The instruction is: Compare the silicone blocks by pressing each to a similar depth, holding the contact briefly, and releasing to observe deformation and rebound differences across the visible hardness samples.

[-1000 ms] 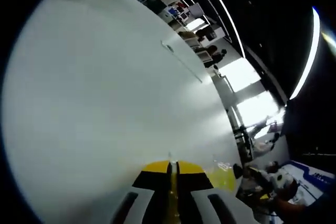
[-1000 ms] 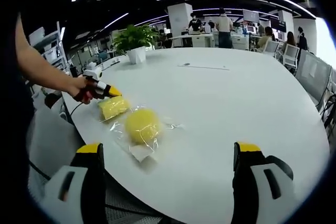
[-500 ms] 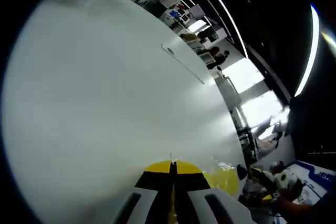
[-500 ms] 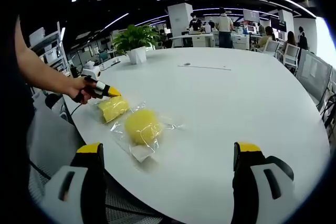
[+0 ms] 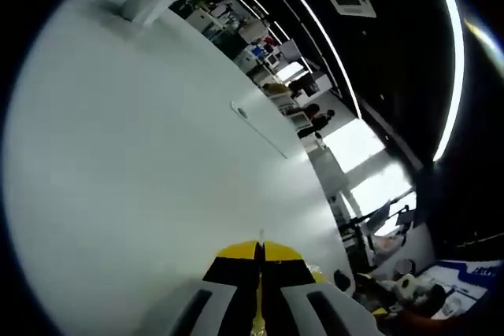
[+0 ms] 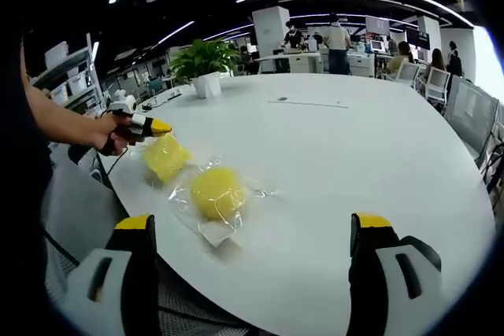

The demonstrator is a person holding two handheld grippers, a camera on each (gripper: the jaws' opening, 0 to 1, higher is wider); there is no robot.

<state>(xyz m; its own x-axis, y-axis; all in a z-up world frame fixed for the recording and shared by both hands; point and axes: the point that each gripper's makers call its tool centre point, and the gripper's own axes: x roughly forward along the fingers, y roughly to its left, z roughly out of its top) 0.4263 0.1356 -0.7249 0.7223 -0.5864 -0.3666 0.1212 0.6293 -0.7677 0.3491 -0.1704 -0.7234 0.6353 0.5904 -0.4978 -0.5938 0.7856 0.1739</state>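
An open office with ceiling light strips and a potted green plant [image 6: 203, 59] is surrounding a large white oval worktop [image 6: 354, 163]. Near the worktop's near-left edge, two yellow silicone blocks are lying in clear plastic wrap: a squarer block [image 6: 165, 157] and, just beside it, a rounder block [image 6: 216, 191]. The left gripper [image 6: 154, 126], held in a person's hand [image 6: 106, 131], is resting its yellow tips at the squarer block's top edge; in the left gripper view its fingers [image 5: 261, 251] are clenched together, with nothing visible between them. The right gripper [image 6: 253, 230] is hovering over the near edge with its fingers [image 6: 367, 230] released, wide apart and empty. The slippery wrap could be letting the block skid toward the edge under an off-centre press, and narrow closed tips may be digging in unevenly, spoiling the depth comparison.
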